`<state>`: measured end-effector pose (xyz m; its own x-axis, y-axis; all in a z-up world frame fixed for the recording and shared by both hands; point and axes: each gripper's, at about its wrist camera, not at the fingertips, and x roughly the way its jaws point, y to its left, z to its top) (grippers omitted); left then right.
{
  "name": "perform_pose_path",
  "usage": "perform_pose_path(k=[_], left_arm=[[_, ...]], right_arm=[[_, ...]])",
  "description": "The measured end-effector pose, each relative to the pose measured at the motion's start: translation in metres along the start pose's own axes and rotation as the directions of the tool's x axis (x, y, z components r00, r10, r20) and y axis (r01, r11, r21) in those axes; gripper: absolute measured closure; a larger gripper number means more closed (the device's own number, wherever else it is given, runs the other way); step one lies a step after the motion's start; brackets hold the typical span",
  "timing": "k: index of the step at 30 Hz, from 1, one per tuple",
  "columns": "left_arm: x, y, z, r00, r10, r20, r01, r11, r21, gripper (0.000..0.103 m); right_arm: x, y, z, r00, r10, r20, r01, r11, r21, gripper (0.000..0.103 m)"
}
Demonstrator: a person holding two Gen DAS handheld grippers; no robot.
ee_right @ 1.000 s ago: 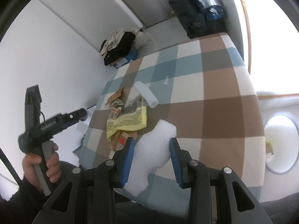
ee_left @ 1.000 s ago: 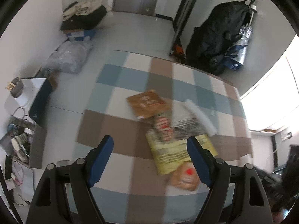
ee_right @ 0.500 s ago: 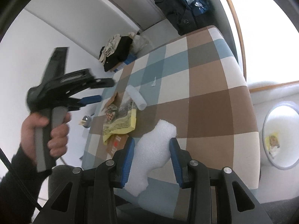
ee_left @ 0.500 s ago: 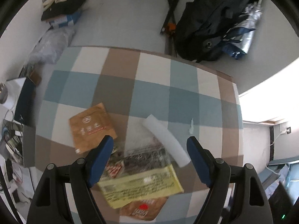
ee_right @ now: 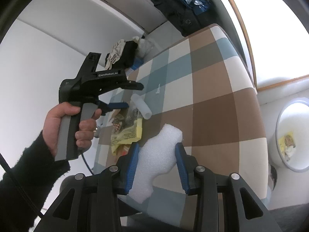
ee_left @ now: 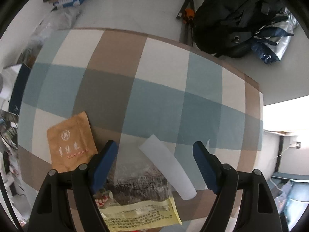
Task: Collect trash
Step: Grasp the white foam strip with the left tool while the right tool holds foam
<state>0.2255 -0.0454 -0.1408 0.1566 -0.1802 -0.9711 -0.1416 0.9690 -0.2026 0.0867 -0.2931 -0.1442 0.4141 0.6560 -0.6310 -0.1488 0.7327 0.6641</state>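
White foam chunk stands lengthwise between the right tool's pinching pads; left tool gapes.

Left gripper points steeply down, jaws wide apart, nothing between the pads. Left hand wraps its handle. Right gripper angled down, jaws clamped on a foam piece.

Matt checked cloth, brown paper packet, rough white foam, glossy yellow wrapper.
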Motion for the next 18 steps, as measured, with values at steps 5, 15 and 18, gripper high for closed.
perform_pose_path(k=[5, 15, 18], left_arm=[[0.004, -0.012, -0.012, 0.998, 0.068, 0.015, -0.068, 0.996, 0.053, 0.044], [0.005, -0.035, -0.025, 0.988, 0.147, 0.046, -0.153, 0.973, 0.174, 0.085], [0.0, -0.042, -0.024, 0.987, 0.146, 0.074, -0.157, 0.969, 0.19, 0.098]], right_arm=[[-0.002, 0.0, 0.002, 1.0, 0.007, 0.007, -0.007, 1.0, 0.008, 0.066], [0.0, -0.002, -0.003, 1.0, -0.024, -0.006, 0.024, 1.0, 0.008, 0.066], [-0.001, -0.003, -0.003, 1.0, -0.023, 0.0, 0.023, 1.0, 0.01, 0.066]])
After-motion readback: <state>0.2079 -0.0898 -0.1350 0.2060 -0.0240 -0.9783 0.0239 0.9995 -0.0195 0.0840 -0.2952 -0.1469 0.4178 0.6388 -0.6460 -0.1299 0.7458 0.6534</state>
